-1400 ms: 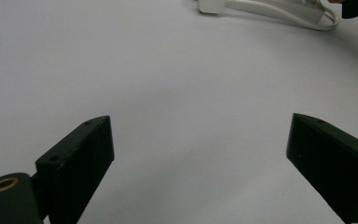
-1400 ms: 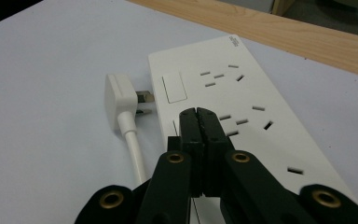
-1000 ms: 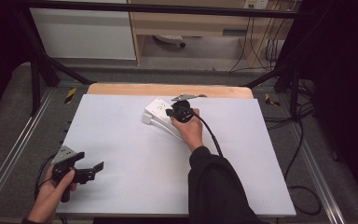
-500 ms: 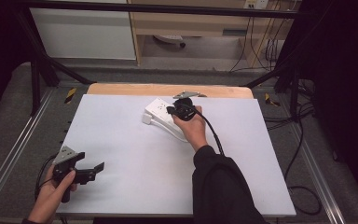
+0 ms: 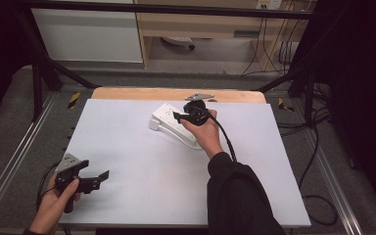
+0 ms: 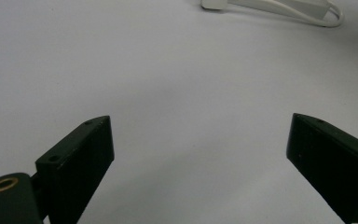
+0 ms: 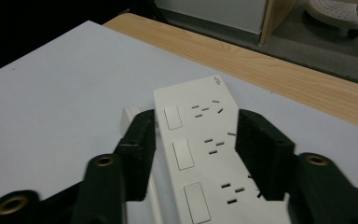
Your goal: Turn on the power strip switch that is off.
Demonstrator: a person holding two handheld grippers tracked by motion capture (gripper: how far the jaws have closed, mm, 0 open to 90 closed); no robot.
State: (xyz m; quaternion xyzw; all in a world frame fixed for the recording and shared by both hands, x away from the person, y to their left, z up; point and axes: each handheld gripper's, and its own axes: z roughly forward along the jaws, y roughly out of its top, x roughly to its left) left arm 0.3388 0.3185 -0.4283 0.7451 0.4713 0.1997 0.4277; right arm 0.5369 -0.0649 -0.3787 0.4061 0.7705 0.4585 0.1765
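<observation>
Bench (image 5: 142,196) first: a broad white top with a strip of pale wood along its far edge, and everything else gets placed off the white power strip (image 5: 172,123) lying on it. Power strip sits toward the far middle of the bench, angled, its near end hidden under the person's right hand, its white cable (image 6: 326,19) looping out at one end in the left gripper view. From the right gripper view its face (image 7: 205,154) reads clearly: a row of rocker switches down one side, socket slots beside them.

Right gripper (image 5: 186,113) hangs right over the strip's far half, and its jaws have just been opening. They now stand apart at a middling width, one jaw over each long edge of the strip, with the strip's body below and between them; the pads press on nothing. A dark cable trails back from this gripper along the sleeve.

Left gripper (image 5: 94,180) is well apart from the strip, down at the near left corner of the bench, held in the person's left hand (image 5: 54,203). Its jaws gape wide with bare white surface between them, and the strip lies far off at the top of its own view.
</observation>
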